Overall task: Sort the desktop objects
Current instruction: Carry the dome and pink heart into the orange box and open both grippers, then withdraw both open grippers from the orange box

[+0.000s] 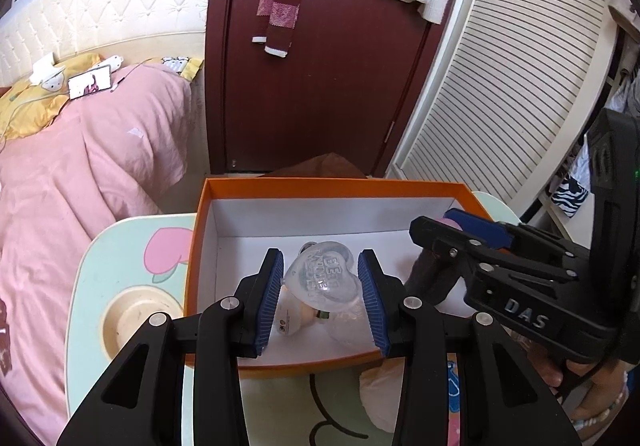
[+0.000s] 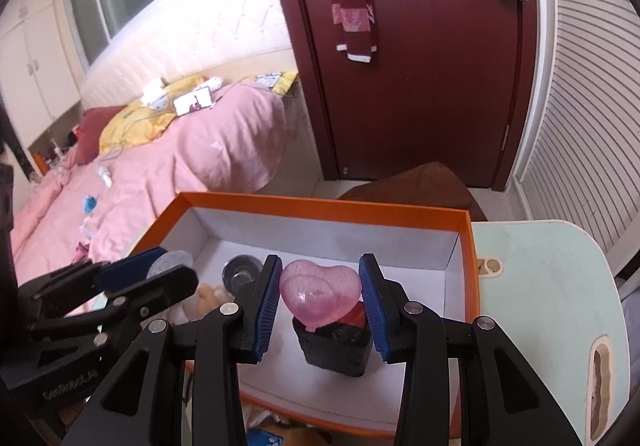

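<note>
Clear heart [image 1: 323, 277] held betw. pads of left tongs [image 1: 322, 300], over left part of orange box [image 1: 280, 186]. Pink heart [image 2: 320, 293] held betw. pads of right tongs [image 2: 321, 302], over right part of same box, just above black block [image 2: 335, 346] w/ red bit on top. Inside box, white floor: small bottle [image 1: 298, 320] under clear heart; round dark lid [image 2: 240, 271] nr. back left. Box on pale green table [image 1: 100, 274] w/ pink heart print. Pink bed [image 1: 80, 174] to left, dark red door [image 1: 320, 66] behind.
</note>
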A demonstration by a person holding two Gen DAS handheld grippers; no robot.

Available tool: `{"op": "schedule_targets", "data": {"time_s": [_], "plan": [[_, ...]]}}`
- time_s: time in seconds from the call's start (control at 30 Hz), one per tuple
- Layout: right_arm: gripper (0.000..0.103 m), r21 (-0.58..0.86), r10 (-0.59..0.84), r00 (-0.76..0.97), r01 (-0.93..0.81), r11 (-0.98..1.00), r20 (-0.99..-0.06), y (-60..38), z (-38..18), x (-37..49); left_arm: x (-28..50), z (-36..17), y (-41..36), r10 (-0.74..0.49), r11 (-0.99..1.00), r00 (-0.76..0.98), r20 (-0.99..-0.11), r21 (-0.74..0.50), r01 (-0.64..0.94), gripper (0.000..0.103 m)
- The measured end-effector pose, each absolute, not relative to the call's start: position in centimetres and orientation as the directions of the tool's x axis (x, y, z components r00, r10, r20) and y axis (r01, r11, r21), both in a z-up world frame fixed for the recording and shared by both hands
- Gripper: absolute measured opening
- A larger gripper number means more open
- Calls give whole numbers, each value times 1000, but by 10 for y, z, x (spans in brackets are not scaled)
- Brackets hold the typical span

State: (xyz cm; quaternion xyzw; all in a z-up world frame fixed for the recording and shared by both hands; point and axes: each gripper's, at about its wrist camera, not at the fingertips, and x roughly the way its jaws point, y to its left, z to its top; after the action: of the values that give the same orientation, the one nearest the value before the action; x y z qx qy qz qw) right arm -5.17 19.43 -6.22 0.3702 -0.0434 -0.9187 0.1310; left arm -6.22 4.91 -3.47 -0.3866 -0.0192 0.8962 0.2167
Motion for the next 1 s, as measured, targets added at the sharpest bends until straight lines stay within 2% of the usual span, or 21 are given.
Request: {"op": "schedule_targets", "data": {"time_s": [0.03,0.1,0.13,0.2,0.3,0.53,0.67,0.8,1.0], "plan": [[56,176,-270,-694,205,-963,-667,195,-61,-51,-62,-35,49,400,-907,-609,-685,-200,-370,41],[64,158,-260,-710,208,-965,-654,194,-58,-46,-62,-34,47,397,-909,-611,-685,-203,-364,42],[64,148,-255,-719,210,-966,-646,194,-55,-42,-62,-34,46,398,-909,-610,-685,-206,-362,44],[64,140,-249,-722,209,-968,-645,194,-54,-38,-61,-33,44,381,-918,-621,-685,-198,-344,57],[64,137,-245,-721,206,-969,-648,194,-52,-34,-57,-30,40,368,-925,-639,-676,-192,-329,71],[64,142,-246,-711,203,-969,-659,198,-49,-15,-35,-17,34,343,-929,-644,-684,-145,-341,71],[69,90,-210,-709,204,-975,-673,198,-43,11,-10,-18,28,297,-936,-615,-730,-97,-337,72],[75,56,-185,-700,203,-978,-689,199,-44,44,15,-28,20,278,-944,-575,-769,-107,-313,76],[76,78,-190,-621,202,-976,-761,200,-65,78,36,-53,18,293,-946,-519,-803,-164,-281,76]]}}
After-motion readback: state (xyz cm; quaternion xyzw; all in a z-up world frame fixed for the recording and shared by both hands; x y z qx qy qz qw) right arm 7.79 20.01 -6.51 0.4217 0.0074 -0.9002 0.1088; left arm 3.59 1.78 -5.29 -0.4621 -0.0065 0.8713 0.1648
